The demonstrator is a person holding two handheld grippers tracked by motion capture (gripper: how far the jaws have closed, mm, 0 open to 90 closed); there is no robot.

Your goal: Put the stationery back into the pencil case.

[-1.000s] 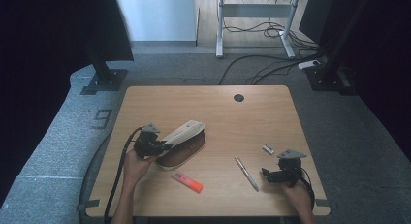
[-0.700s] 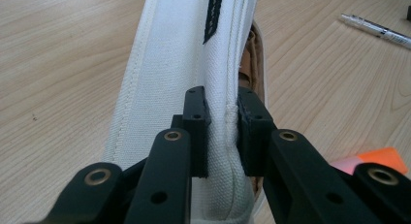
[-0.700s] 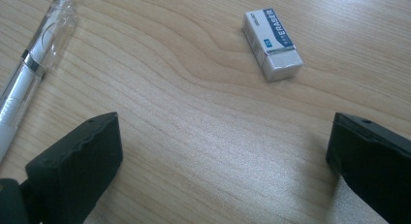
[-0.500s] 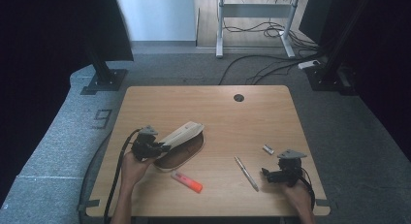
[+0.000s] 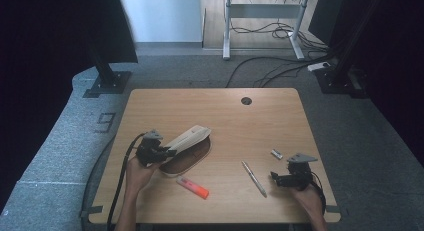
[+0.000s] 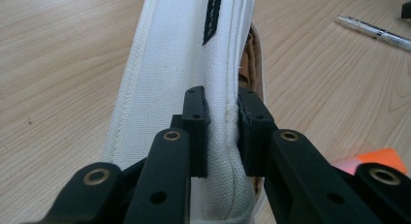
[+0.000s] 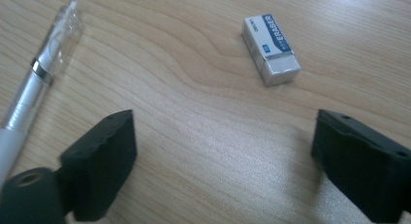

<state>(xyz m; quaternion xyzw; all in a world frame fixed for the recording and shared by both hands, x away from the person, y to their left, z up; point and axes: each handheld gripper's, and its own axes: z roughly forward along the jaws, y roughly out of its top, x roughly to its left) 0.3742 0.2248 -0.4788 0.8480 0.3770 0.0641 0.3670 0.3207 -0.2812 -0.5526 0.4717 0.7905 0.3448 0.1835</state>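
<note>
From the high view, the left gripper [image 5: 162,152] sits near the left edge of the wooden table [image 5: 260,121], clamped on the near end of a cream canvas pencil case [image 5: 189,139] whose raised flap angles up and away over its brown interior; an orange-tipped highlighter [image 5: 193,187] lies just in front of the case. A pen [image 5: 254,178] lies between the case and the right gripper [image 5: 280,178], which rests near the right front corner, with a small eraser [image 5: 276,153] just beyond it. In the left gripper view, the two black jaws pinch a ridge of the canvas flap [image 6: 194,54] between them, narrow and touching the fabric on both sides. In the right gripper view, the jaws stand wide apart over bare wood; the eraser [image 7: 270,49] lies ahead between them, untouched, and the pen [image 7: 39,83] runs along the left.
</note>
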